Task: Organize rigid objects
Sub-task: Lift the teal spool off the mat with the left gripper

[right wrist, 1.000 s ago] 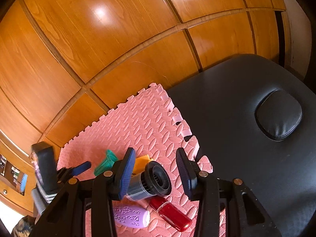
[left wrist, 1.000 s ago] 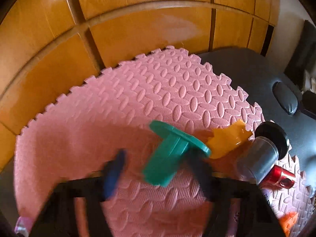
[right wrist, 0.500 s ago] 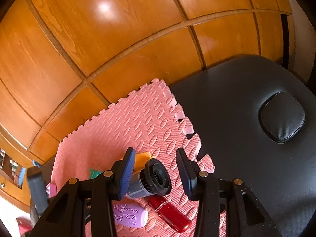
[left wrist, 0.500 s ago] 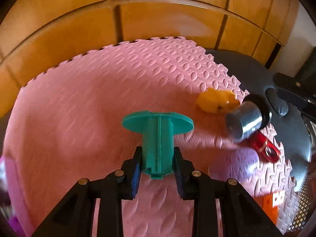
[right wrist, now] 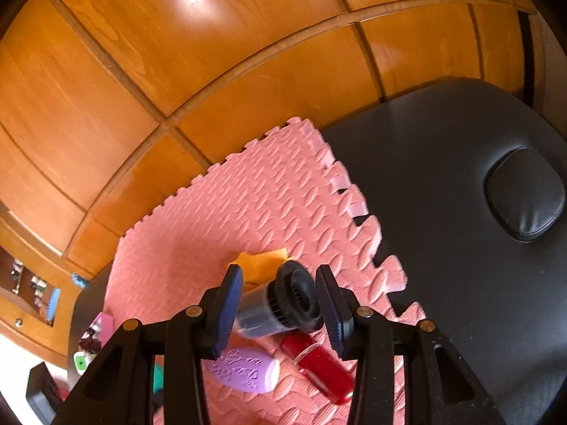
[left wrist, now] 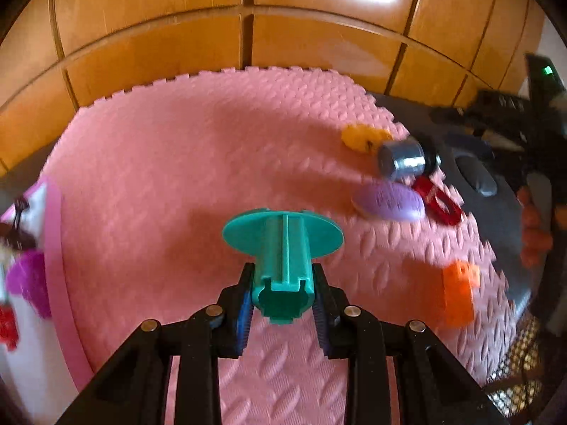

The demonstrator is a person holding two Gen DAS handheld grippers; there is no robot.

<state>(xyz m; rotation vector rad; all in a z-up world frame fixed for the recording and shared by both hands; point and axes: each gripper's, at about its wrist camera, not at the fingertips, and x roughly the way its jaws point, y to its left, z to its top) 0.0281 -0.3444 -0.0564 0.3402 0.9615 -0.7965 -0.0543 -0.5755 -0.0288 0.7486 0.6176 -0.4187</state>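
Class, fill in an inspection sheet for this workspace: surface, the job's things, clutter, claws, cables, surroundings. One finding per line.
Surface: pink foam mat lying on a black padded table.
Job's things: green spool, held; grey canister, purple oval piece, red bottle, yellow piece and orange block lying on the mat.
Clutter: small items in a pink-edged white tray at the mat's left; too blurred to name.
Claws: left claw shut on the green spool; right claw open, astride the grey canister, pads not pressing.
Cables: nothing seen.
Surroundings: wooden wall panels behind the table.
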